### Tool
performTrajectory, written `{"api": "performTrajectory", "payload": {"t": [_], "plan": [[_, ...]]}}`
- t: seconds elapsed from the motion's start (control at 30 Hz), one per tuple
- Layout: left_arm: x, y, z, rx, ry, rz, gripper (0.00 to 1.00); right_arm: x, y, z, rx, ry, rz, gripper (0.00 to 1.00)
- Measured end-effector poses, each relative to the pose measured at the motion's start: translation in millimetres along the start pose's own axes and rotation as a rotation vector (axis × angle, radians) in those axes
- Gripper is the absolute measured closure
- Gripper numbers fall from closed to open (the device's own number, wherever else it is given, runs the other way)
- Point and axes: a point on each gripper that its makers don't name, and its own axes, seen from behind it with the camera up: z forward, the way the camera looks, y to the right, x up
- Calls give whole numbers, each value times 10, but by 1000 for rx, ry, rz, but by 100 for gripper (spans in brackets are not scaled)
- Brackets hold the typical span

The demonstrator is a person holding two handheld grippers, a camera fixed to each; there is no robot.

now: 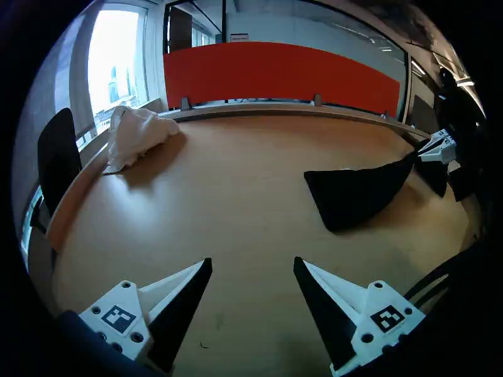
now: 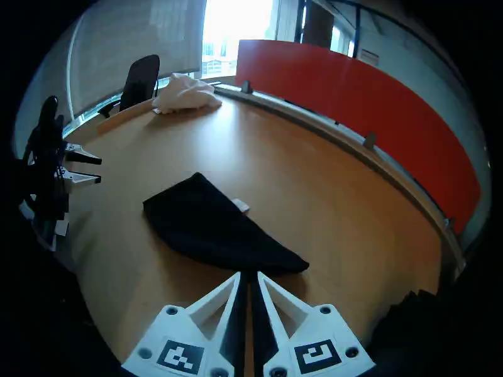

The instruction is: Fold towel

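My left claw (image 1: 251, 259) hangs spread wide over the bare wooden desk (image 1: 239, 188), its two fingers well apart and holding nothing, with only the desk top showing between them. My right claw (image 2: 251, 275) has its fingers drawn almost together, leaving just a thin slit, and their tips pinch the near corner of the black towel (image 2: 207, 229). In the right gripper view, the towel lies on the desk ahead of that claw. It tapers to a point at the fingertips and widens toward its far end, where a small white tag (image 2: 240, 205) sticks out from its edge. In the left gripper view, the same towel sits off to my right, and its far corner is pulled up to the right claw at the desk's edge. In the right gripper view I can see my left claw at the far left, above the desk's rim, with its fingers parted. A crumpled white cloth (image 1: 135, 132) is heaped at the far corner of the desk, well apart from the towel, and a black chair (image 1: 56, 157) stands just beyond it. A red screen (image 1: 276, 72) runs along the back edge of the desk, next to a bright window (image 1: 113, 56).
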Motion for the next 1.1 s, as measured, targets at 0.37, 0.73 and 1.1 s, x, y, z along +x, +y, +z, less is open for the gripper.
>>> {"api": "performTrajectory", "payload": {"t": [0.37,0.73,1.1], "plan": [[-38,16,-32,-8,-11,0,4,183,23,-50,2,13,-31,97],[-67,30,-55,-11,-21,-7,4,589,-253,190,80,42,-112,97],[-128,49,-116,-13,-27,-29,4,872,-800,589,212,38,-204,97]]}}
